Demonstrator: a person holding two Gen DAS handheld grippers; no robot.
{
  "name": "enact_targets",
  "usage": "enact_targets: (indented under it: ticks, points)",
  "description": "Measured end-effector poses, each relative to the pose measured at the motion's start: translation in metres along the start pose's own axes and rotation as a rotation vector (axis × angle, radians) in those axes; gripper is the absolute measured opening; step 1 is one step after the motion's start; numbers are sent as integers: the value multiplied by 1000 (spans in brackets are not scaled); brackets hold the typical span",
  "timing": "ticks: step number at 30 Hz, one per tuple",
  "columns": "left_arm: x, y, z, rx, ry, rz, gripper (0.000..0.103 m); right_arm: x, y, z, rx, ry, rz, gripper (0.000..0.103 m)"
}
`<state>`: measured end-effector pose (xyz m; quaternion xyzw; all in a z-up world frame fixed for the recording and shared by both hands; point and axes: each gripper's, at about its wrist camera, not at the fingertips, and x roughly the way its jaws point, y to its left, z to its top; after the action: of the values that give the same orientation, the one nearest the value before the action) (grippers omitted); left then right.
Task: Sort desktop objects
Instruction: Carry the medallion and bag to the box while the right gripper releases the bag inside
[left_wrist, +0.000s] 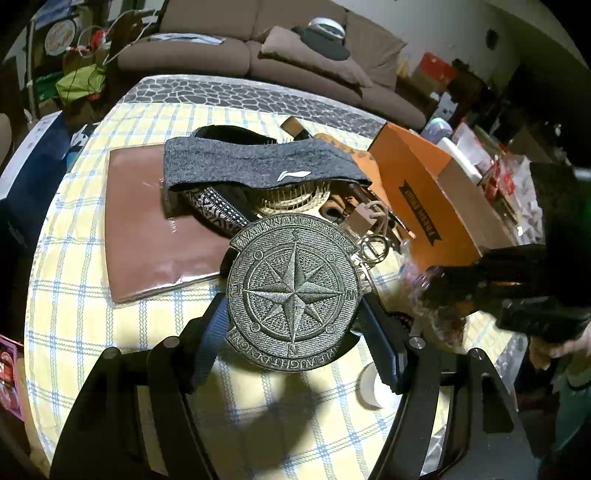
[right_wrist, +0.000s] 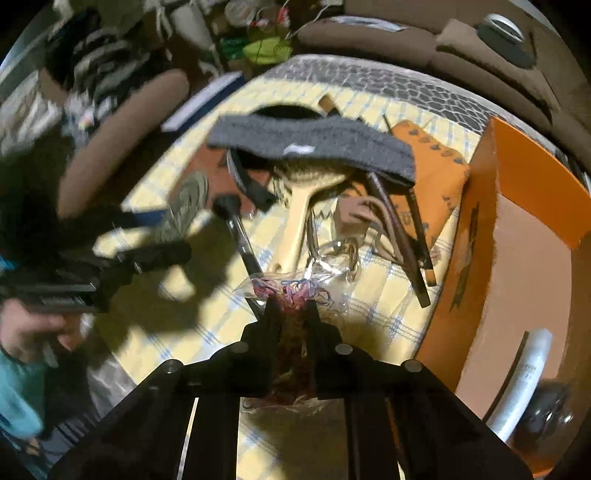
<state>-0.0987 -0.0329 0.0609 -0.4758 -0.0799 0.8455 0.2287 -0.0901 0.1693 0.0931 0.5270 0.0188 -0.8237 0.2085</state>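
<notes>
My left gripper is shut on a round grey disc with a raised compass star, one finger on each side, lifted above the checked tablecloth. The right wrist view shows the same disc edge-on at the left. My right gripper is shut on a clear plastic bag of coloured rubber bands, which bunches between its fingers. In the left wrist view the right gripper is blurred at the right, over the bag.
A pile sits mid-table: a grey headband, a wooden hairbrush, a patterned strap, a brown folder, metal rings and dark sticks. An open orange box stands right. A tape roll lies near.
</notes>
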Motion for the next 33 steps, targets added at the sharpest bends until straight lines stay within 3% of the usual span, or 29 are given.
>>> enact_targets:
  ticks: [7, 14, 18, 26, 33]
  points:
    - [-9, -5, 0, 2, -18, 0, 68, -40, -10, 5, 108, -105, 69, 12]
    - [-30, -36, 14, 46, -53, -14, 68, -94, -25, 5, 134, -193, 37, 12]
    - [-39, -62, 23, 74, -63, -44, 68, -113, -54, -3, 199, -233, -4, 12]
    - [-36, -126, 39, 157, -57, -57, 68, -96, -107, -31, 325, -204, -73, 12]
    - [-20, -173, 42, 200, -37, -67, 68, -74, -125, -43, 336, -163, -120, 12]
